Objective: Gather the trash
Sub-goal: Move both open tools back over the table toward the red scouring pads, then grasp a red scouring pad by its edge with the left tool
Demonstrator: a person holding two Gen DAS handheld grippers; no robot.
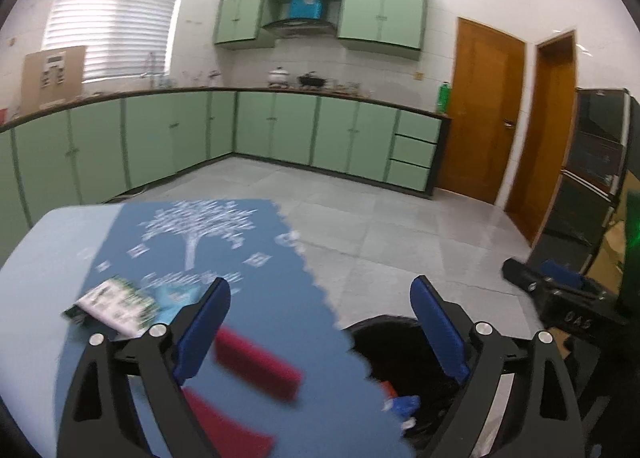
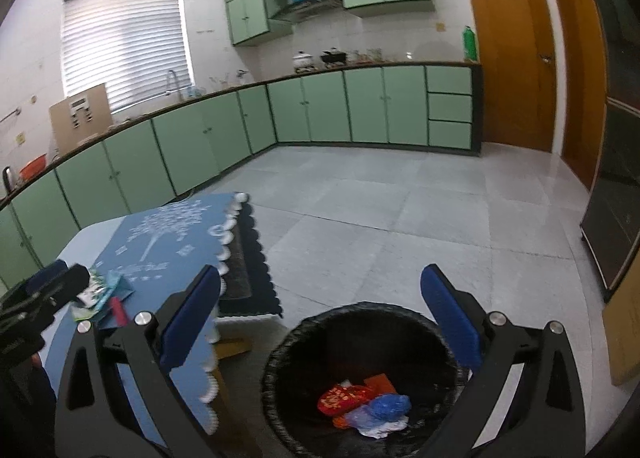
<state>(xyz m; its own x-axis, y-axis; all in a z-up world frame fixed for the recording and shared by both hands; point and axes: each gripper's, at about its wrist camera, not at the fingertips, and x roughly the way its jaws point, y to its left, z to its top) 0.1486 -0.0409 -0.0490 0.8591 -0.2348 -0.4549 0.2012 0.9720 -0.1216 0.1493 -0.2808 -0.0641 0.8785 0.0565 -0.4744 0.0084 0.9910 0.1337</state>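
Trash remains on the blue table cloth (image 1: 248,258): a red wrapper (image 1: 256,366) and a green-printed packet (image 1: 116,304) near my left gripper (image 1: 320,334), whose jaws stand apart, empty, to straddle a piece. My right gripper (image 2: 320,322) hangs spread over the bin (image 2: 280,358) (red and blue scraps already inside).

The bin (image 2: 360,378) stands on the floor (image 2: 400,226) right of the bench (image 2: 176,242). Wrappers (image 2: 96,294) lie on the bench; trash (image 2: 360,402) lies in the bin.
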